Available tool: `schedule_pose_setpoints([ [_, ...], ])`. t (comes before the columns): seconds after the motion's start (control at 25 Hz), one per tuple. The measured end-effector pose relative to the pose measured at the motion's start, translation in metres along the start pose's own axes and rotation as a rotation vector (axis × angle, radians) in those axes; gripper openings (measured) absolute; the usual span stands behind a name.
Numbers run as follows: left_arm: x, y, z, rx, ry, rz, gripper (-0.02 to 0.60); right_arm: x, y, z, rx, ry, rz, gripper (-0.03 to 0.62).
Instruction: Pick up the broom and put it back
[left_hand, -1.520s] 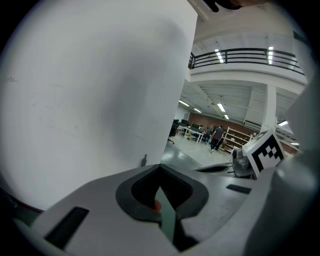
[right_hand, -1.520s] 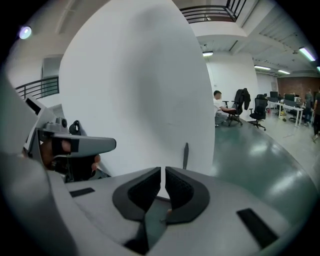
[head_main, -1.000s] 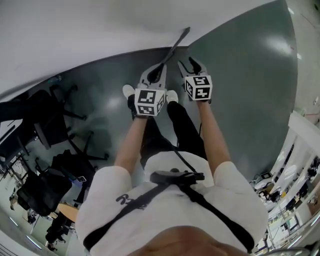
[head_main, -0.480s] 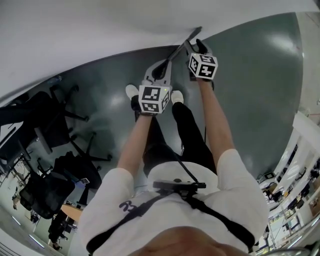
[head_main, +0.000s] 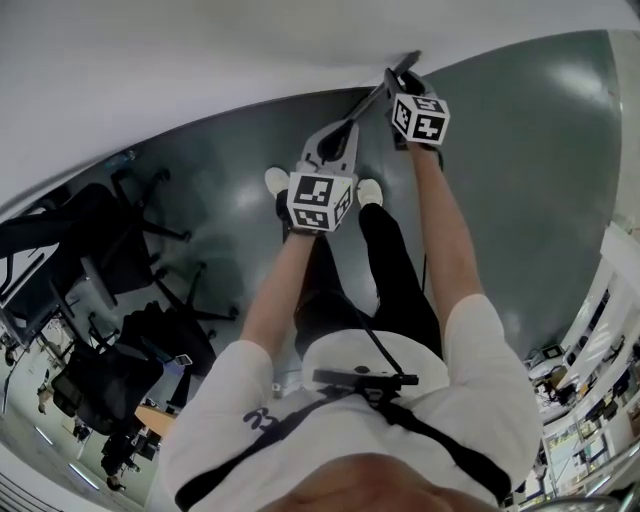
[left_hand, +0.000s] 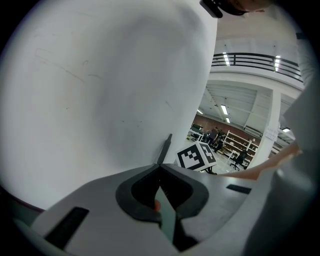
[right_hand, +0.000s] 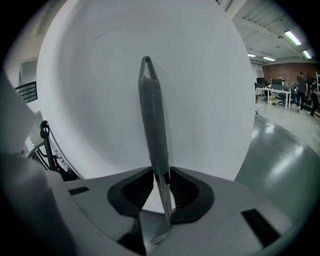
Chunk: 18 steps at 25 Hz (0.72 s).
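The broom's thin grey handle (head_main: 365, 103) slants up toward the white wall, and its head is hidden. My left gripper (head_main: 335, 142) is shut on the handle's lower part; in the left gripper view the stick (left_hand: 165, 147) runs out between the jaws of that gripper (left_hand: 160, 172). My right gripper (head_main: 400, 80) sits higher, near the handle's top end. In the right gripper view the handle (right_hand: 152, 115), with a hanging loop at its tip, stands between the jaws of the right gripper (right_hand: 161, 175). Those jaws have just been closing and now press on the handle.
A white curved wall (head_main: 200, 60) rises right behind the broom. Black office chairs (head_main: 110, 250) stand on the grey floor (head_main: 520, 170) to the left. The person's white shoes (head_main: 277, 180) are below the left gripper. Shelves and desks lie far off to the right.
My right gripper has moved up along the handle toward the wall, from beside the left gripper to the handle's top end. The left gripper has barely shifted.
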<state>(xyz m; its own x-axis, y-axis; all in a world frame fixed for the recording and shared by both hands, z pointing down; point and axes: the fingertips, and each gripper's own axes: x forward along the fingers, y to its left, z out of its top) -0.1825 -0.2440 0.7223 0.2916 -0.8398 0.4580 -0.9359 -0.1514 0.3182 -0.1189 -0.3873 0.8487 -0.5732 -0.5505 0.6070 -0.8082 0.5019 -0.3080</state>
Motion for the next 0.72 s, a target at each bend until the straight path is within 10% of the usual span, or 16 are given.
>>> schedule_pose_setpoints([
  [0.72,-0.063,-0.008,0.035,-0.065,0.018,0.045,0.011,-0.102,0.053,-0.007,-0.204,0.059,-0.126,0.095],
])
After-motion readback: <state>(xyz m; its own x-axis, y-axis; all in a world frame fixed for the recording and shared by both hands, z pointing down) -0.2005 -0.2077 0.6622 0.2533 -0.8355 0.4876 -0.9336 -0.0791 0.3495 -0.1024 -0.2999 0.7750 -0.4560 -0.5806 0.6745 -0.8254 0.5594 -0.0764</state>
